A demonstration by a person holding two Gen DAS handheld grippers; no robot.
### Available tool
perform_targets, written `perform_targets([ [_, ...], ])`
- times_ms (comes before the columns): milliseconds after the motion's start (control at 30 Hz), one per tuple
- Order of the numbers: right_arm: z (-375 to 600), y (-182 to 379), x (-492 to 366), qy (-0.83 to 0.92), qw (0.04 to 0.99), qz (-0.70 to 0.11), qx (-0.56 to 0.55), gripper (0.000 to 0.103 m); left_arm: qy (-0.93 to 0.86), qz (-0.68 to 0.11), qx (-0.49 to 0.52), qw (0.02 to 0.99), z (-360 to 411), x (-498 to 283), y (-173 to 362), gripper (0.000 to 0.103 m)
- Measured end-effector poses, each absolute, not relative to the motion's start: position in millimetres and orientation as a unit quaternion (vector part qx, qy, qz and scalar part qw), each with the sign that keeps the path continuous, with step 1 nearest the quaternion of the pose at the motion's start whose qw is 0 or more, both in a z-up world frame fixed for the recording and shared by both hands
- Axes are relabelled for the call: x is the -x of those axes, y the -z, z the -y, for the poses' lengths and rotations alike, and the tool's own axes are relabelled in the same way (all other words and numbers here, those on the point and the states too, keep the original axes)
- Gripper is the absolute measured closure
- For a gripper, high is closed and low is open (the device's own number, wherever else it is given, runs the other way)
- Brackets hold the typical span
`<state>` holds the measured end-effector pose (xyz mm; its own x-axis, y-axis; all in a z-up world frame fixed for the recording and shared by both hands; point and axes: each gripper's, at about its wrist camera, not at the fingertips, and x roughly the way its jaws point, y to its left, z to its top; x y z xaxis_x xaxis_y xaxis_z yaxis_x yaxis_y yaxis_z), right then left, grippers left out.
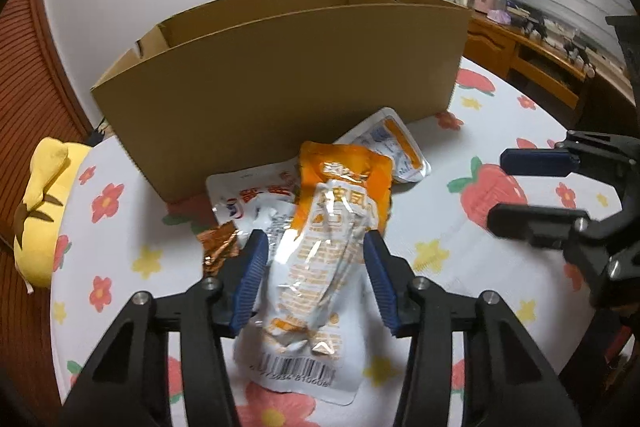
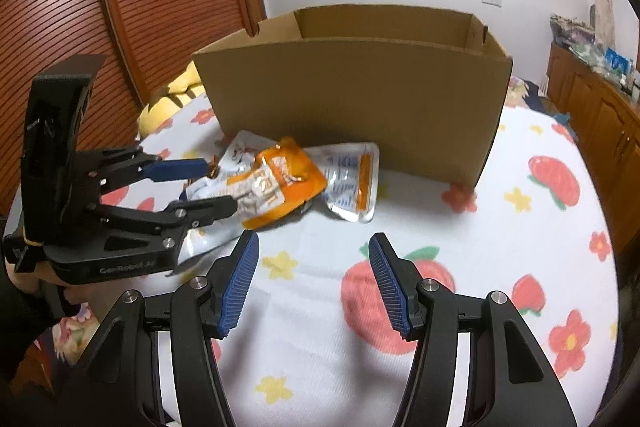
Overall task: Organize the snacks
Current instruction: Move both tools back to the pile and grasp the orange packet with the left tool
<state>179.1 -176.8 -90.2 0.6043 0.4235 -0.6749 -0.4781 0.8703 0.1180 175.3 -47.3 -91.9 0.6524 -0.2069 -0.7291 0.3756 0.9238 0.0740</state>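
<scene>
An orange and white snack pouch (image 1: 320, 255) lies on the bed in front of an open cardboard box (image 1: 280, 75). My left gripper (image 1: 316, 243) is open, its blue pads on either side of the pouch; whether they touch it I cannot tell. Two white pouches (image 1: 396, 143) and a small orange wrapper (image 1: 218, 247) lie under and beside it. In the right wrist view the same pile (image 2: 280, 183) lies before the box (image 2: 360, 95), with the left gripper (image 2: 216, 187) around it. My right gripper (image 2: 314, 251) is open and empty over the sheet, right of the pile.
The bedsheet (image 2: 440, 267) is white with strawberries and flowers. A yellow plush toy (image 1: 40, 211) lies at the bed's left edge. A wooden slatted door (image 2: 120, 7) stands on the left. A wooden cabinet (image 1: 532, 51) with clutter stands to the right.
</scene>
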Motion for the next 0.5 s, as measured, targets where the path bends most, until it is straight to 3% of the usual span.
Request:
perform_targets([
  [167,174,100,-176,-0.256,0.892,-0.37,0.039,0.044,0.162,-0.392,-0.128,0.897,56,-181,96,0.053],
  [333,175,103,-173,-0.256,0.892,-0.371,0.041,0.044,0.155,-0.405,-0.139,0.89,59,-193,103,0.04],
  [500,180,103,-175,-0.253,0.893,-0.37,0.035,0.044,0.146,-0.405,-0.188,0.883,70,-192,110,0.037],
])
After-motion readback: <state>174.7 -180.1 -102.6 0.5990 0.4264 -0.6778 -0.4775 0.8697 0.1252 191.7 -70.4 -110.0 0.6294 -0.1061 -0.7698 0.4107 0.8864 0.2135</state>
